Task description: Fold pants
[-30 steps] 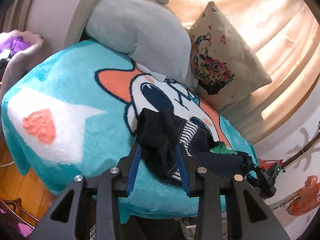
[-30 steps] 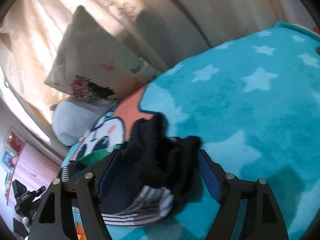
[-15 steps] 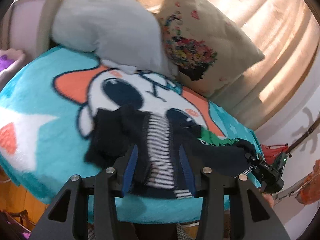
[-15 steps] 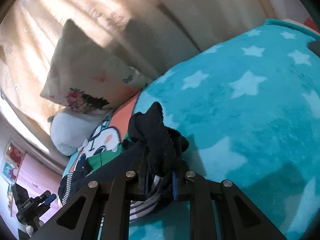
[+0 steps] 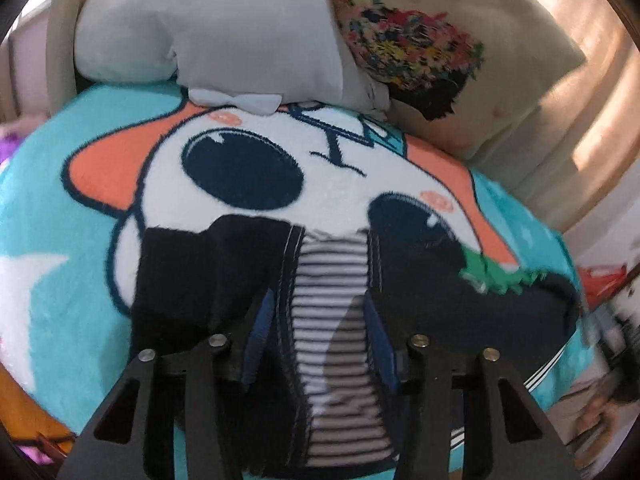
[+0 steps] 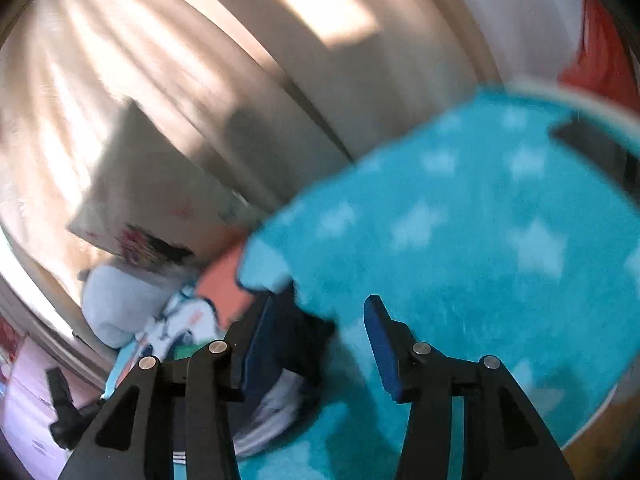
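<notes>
Dark navy pants (image 5: 208, 276) with a black-and-white striped waistband (image 5: 332, 304) lie spread on the teal cartoon blanket (image 5: 60, 168). My left gripper (image 5: 318, 304) is open, its blue-padded fingers either side of the striped waistband, low over the cloth. In the blurred right wrist view my right gripper (image 6: 320, 312) is open; a bunched end of the pants (image 6: 296, 344) lies by its left finger (image 6: 260, 344), not gripped.
A grey cushion (image 5: 208, 24) and a cream floral pillow (image 5: 440, 52) lean at the back of the bed against beige curtains (image 6: 160, 60). The star-patterned part of the blanket (image 6: 480, 240) stretches to the right. The bed edge is close below both grippers.
The pants went from a held bunch to lying spread flat. My left gripper moved lower and closer over the waistband. My right gripper opened and let go of the pants end.
</notes>
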The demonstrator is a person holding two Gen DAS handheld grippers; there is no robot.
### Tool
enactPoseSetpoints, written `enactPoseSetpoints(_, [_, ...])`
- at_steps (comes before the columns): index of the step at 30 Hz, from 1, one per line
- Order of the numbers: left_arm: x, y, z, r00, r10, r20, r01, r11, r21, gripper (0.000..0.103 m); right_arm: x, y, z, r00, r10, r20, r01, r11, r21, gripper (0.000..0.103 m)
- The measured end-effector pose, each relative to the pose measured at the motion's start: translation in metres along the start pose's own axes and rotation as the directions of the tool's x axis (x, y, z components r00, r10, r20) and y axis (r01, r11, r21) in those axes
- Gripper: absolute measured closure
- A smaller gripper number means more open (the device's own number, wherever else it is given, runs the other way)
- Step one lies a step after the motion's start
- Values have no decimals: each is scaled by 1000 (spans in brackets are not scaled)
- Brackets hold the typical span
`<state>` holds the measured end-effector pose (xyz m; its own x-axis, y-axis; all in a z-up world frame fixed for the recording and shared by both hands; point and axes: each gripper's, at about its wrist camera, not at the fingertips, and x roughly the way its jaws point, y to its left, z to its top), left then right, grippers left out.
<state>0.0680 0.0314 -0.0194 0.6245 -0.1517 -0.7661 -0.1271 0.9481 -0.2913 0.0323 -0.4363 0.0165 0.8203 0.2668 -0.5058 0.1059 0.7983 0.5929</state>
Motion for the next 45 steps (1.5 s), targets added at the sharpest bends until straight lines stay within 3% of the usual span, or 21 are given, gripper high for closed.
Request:
enactPoseSetpoints(1, [-2, -2, -5, 1000, 15, 10, -15, 1000, 21, 56, -5, 11, 3, 999, 40, 13, -39, 999, -24, 50])
enactPoseSetpoints(3, [-3, -6, -13, 999, 41, 29, -42, 998, 54, 57, 3, 38, 5, 987, 151, -46, -154, 986, -62, 46])
enactPoseSetpoints(5, [-5, -11, -21, 996, 68, 61, -73, 994, 86, 57, 35, 76, -3, 944, 267, -195, -289, 953, -95, 46])
enactPoseSetpoints(6, [-5, -13, -23, 994, 80, 72, -87, 992, 96, 56, 56, 97, -11, 912, 301, -278, -341, 934, -109, 46])
enactPoseSetpoints(8, [-6, -15, -27, 992, 93, 87, -102, 989, 107, 57, 90, 129, -26, 871, 288, -398, -377, 911, -165, 49])
enactPoseSetpoints(10, [-8, -15, -31, 991, 87, 102, -99, 989, 113, 56, 120, 159, -44, 854, 218, -472, -370, 893, -257, 71])
enactPoseSetpoints(12, [-7, -16, -30, 990, 83, 111, -96, 989, 116, 56, 153, 186, -63, 814, 167, -556, -386, 872, -303, 74])
enactPoseSetpoints(14, [-8, -16, -31, 990, 76, 119, -91, 989, 118, 56, 173, 203, -79, 803, 100, -587, -370, 856, -360, 74])
enactPoseSetpoints(17, [-8, -17, -32, 989, 75, 128, -92, 987, 135, 55, 204, 217, -94, 805, 17, -593, -325, 849, -417, 74])
enactPoseSetpoints(21, [-19, -19, -33, 992, 82, 93, -94, 986, 138, 55, 221, 220, -84, 834, -4, -551, -263, 876, -405, 73])
enactPoseSetpoints(23, [-32, -21, -34, 992, 90, 92, -102, 985, 136, 51, 198, 208, -72, 862, 78, -501, -282, 894, -347, 72])
enactPoseSetpoints(25, [-43, -25, -37, 988, 112, 108, -127, 981, 144, 47, 167, 194, -65, 891, 118, -439, -280, 904, -324, 61])
enactPoseSetpoints(27, [-52, -32, -38, 976, 162, 144, -184, 970, 157, 43, 122, 173, -61, 934, 123, -334, -238, 914, -328, 53])
enactPoseSetpoints(32, [-58, -44, -40, 965, 224, 138, -245, 956, 160, 38, 52, 127, -59, 985, 76, -154, -118, 949, -292, 44])
enactPoseSetpoints(39, [-67, -58, -50, 941, 294, 170, -323, 929, 181, 33, 23, 103, -48, 998, 34, -51, -45, 972, -230, 39])
enactPoseSetpoints(45, [-71, -63, -53, 937, 308, 167, -336, 924, 184, 33, 14, 104, -54, 998, 41, -56, -54, 965, -257, 37])
